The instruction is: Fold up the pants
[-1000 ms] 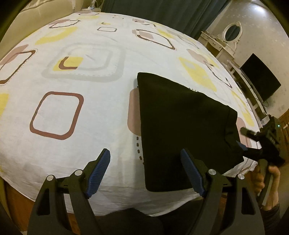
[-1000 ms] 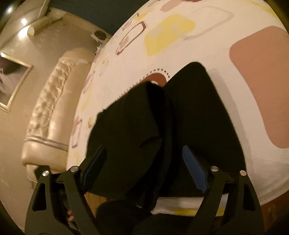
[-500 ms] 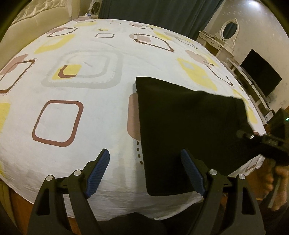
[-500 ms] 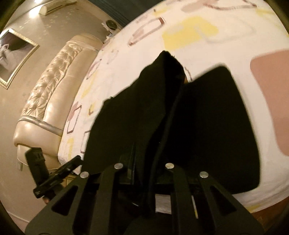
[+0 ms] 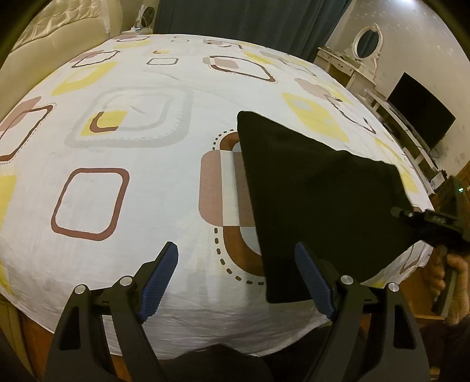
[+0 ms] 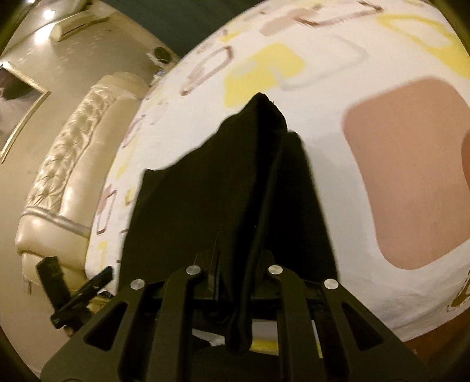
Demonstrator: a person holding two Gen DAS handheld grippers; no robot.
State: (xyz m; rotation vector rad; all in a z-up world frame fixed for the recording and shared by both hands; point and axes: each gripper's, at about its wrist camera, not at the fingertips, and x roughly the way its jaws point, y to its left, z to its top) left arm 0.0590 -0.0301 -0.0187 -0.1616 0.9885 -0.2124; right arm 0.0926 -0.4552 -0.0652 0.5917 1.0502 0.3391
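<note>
The black pants (image 5: 320, 199) lie folded on the patterned bed sheet (image 5: 132, 152), near the bed's front right edge. My left gripper (image 5: 236, 279) is open and empty, hovering over the front edge of the bed just left of the pants. My right gripper (image 6: 235, 270) is shut on the right end of the pants (image 6: 229, 188) and lifts it off the sheet, so the cloth rises in a ridge. The right gripper also shows in the left wrist view (image 5: 434, 223) at the pants' right edge.
A cream tufted headboard (image 6: 67, 164) stands beyond the bed's left side. A dresser with an oval mirror (image 5: 364, 44) and a dark TV (image 5: 420, 117) stand along the right wall. Dark curtains (image 5: 235, 20) hang behind the bed.
My right gripper closed on the right end of the pants and raised it. The pants shifted slightly right on the sheet. My left gripper stayed open and drew back a little.
</note>
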